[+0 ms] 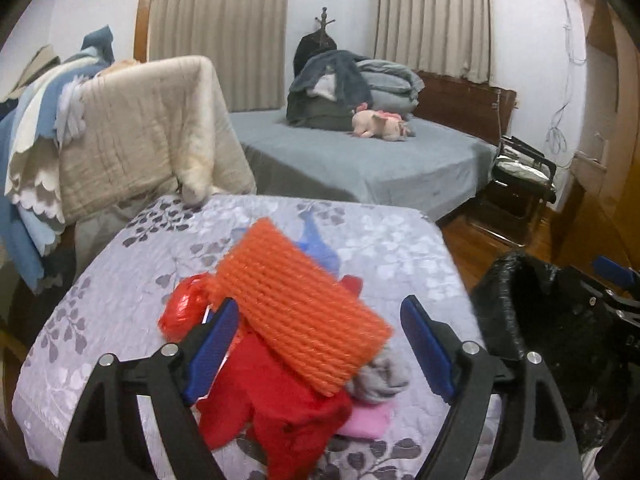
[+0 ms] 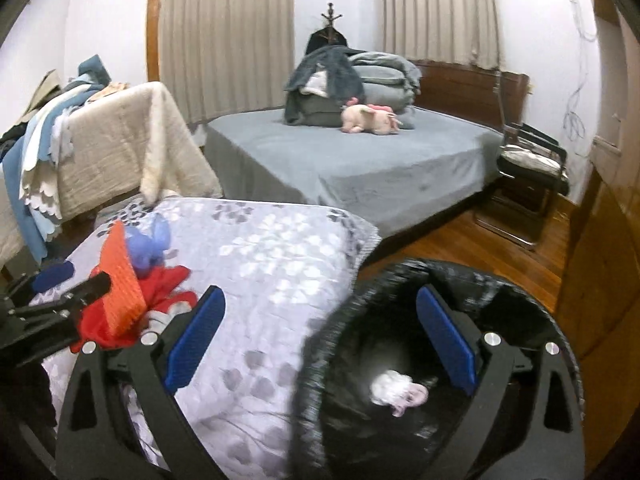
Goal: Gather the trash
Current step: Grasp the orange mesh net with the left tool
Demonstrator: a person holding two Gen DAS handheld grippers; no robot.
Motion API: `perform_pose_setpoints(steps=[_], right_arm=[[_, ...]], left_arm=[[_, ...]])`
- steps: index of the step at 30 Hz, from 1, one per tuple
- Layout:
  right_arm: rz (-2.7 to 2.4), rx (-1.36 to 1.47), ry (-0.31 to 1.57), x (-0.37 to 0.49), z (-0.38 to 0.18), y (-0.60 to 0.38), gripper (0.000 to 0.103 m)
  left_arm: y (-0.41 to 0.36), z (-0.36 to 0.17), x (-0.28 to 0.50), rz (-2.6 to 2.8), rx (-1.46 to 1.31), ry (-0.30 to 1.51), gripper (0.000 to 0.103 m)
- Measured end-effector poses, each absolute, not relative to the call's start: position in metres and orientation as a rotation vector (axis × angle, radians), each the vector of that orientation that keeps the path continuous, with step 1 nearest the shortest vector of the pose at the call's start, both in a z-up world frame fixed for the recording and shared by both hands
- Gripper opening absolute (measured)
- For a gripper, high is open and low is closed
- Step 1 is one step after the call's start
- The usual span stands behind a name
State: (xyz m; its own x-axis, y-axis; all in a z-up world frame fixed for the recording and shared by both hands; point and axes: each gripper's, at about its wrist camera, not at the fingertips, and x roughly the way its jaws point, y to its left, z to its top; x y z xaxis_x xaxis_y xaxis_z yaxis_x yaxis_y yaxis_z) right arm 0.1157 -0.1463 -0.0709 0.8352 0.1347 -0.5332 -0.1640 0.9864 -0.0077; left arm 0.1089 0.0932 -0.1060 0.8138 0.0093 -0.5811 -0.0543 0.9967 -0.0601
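A pile of trash lies on the floral-quilted bed: an orange foam net on top, red cloth, a red foil scrap, a grey wad, a pink piece and a blue-violet piece. My left gripper stands open around the pile, its left pad beside the net's edge. My right gripper is open and empty, straddling the rim of the black-bagged bin. A white and pink crumpled wad lies inside the bin. The right wrist view shows the net at the left.
The bin stands on the wooden floor off the quilt's right corner. Beyond lie a grey bed with folded blankets and a plush toy, a draped rack of cloths at left, and a chair at right.
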Motion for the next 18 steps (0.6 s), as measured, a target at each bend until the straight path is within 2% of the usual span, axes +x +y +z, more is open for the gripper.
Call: perform_pose_setpoints(steps=[15, 16, 18], right_arm=[[0.190, -0.067, 0.597, 0.134, -0.087, -0.118, 0.094], [0.191, -0.068, 0.599, 0.134, -0.088, -0.118, 0.094], [0.192, -0.068, 0.602, 0.135, -0.089, -0.116, 0.094]], left_arm=[[0.098, -0.141, 0.133, 0.022, -0.104, 0.712, 0.081], [0.098, -0.142, 0.133, 0.017, -0.108, 0.714, 0.079], [0.098, -0.144, 0.134, 0.006, -0.113, 0.723, 0.063]])
